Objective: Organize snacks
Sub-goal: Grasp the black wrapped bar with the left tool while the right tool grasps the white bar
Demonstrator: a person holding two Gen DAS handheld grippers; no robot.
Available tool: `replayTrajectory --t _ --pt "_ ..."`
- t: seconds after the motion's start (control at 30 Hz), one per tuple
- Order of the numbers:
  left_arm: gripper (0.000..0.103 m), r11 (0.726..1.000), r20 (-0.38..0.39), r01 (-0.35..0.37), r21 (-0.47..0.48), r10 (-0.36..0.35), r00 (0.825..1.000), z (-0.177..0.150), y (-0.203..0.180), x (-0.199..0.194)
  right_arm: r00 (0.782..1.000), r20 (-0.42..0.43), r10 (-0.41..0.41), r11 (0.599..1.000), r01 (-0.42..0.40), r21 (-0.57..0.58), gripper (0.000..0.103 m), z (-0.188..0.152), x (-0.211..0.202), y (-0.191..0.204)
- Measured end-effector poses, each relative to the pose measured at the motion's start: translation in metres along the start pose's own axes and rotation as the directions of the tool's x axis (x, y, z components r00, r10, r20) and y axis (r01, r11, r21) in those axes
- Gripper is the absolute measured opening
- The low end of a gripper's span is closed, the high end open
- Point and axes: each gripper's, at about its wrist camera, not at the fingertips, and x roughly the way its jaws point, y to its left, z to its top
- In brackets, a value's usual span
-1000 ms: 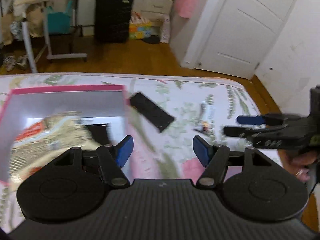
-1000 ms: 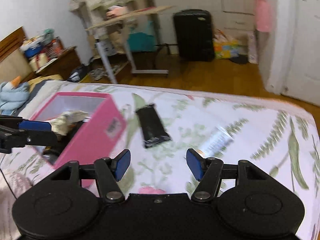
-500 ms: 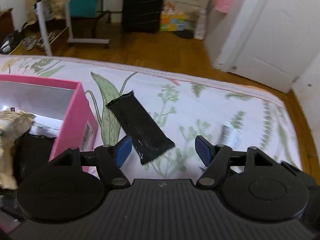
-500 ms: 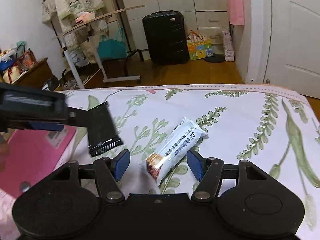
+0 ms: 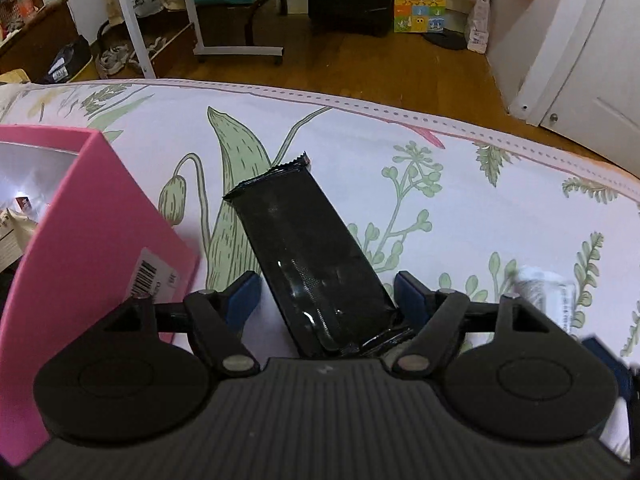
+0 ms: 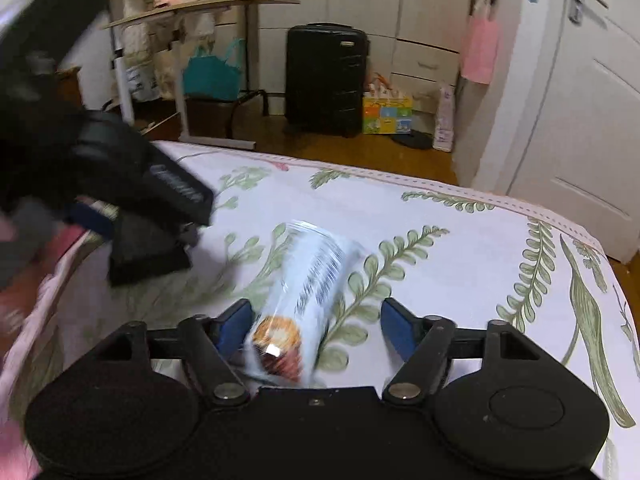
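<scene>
A black snack packet (image 5: 312,264) lies on the floral bedsheet (image 5: 480,216), just right of a pink box (image 5: 100,216) that holds other snacks. My left gripper (image 5: 326,290) straddles the packet's near end. Its jaws are opening, with a gap at the left pad. A white snack packet with an orange picture (image 6: 308,284) lies between the fingers of my right gripper (image 6: 316,316). Those jaws are closing, and there is free room at the right pad. The right wrist view shows the black packet (image 6: 148,256) under the blurred left gripper. The white packet (image 5: 544,284) also appears at the right of the left wrist view.
The bed's far edge (image 5: 400,108) drops to a wooden floor (image 5: 360,64). Beyond it stand a black suitcase (image 6: 324,80), a rolling table (image 6: 192,12) and a white door (image 6: 588,100). The two grippers work close side by side.
My left gripper swung from over the pink box to the right and came down around the black packet. My right gripper sank onto the white packet, which now sits between its fingers.
</scene>
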Motion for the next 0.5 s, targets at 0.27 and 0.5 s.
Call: replayTrajectory --t 0.27,0.5 --pt "0.061 1.0 0.019 0.022 0.018 -0.022 1.0 -0.002 0.004 -0.005 0.998 -0.024 0.063 0.998 -0.062 0.025 0.042 -0.011 -0.023 -0.009" --pt "0.062 0.999 0.019 0.027 0.032 -0.028 0.999 0.0 0.004 -0.001 1.0 -0.008 0.007 1.0 -0.007 -0.02 0.039 -0.008 -0.01 0.002"
